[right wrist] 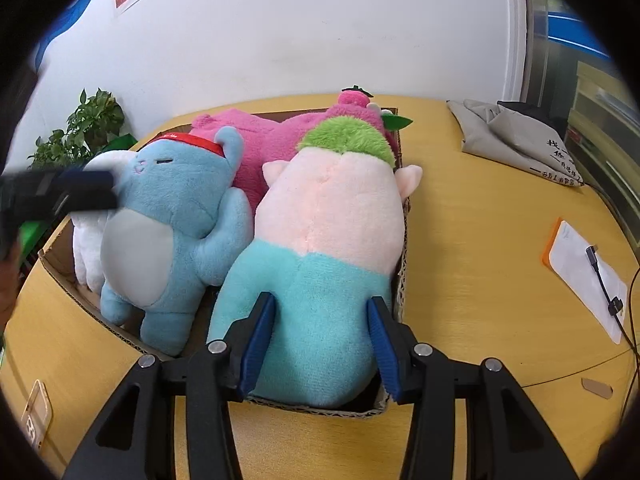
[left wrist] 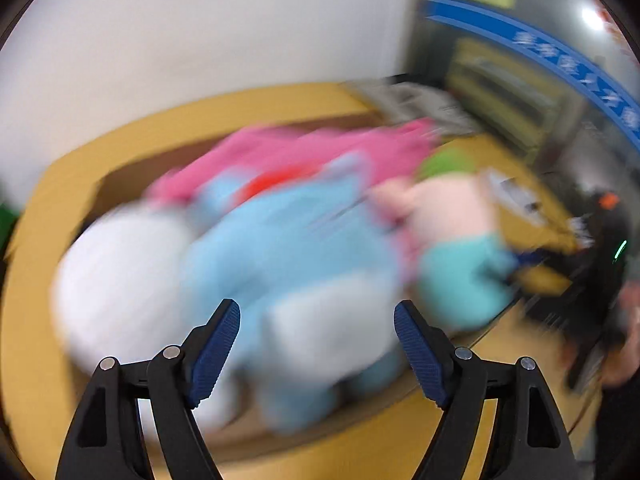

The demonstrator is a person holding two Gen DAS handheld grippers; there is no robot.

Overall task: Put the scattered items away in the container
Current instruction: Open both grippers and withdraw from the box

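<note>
The right gripper (right wrist: 322, 346) has its blue-padded fingers (right wrist: 256, 344) pressed against either side of the teal lower body of the pink-and-teal plush toy (right wrist: 324, 240), clamped on it; the toy lies face down in the cardboard box (right wrist: 402, 280), its green-tufted head pointing away from the tongs, its bottom end at the box's near wall just ahead of the fingertips. Left of the tongs, in the same box, lies the blue plush cat (right wrist: 172, 232) with a red headband, touching the pink-and-teal toy; beyond both, farther from the tongs, lies a magenta plush (right wrist: 260, 140); a white plush (right wrist: 90, 248) sits at the far left of the box. The box stands on a yellow wooden table (right wrist: 480, 240); right of the tongs lie a grey cloth bag (right wrist: 516, 140) and an orange-edged tablet (right wrist: 584, 276) with a cable across it.

The left gripper (left wrist: 317, 346) hangs with its jaws wide apart, nothing between them; its view is badly blurred; ahead of the tongs the blue cat fills the middle, the white plush to the left, the pink-and-teal toy to the right.
</note>
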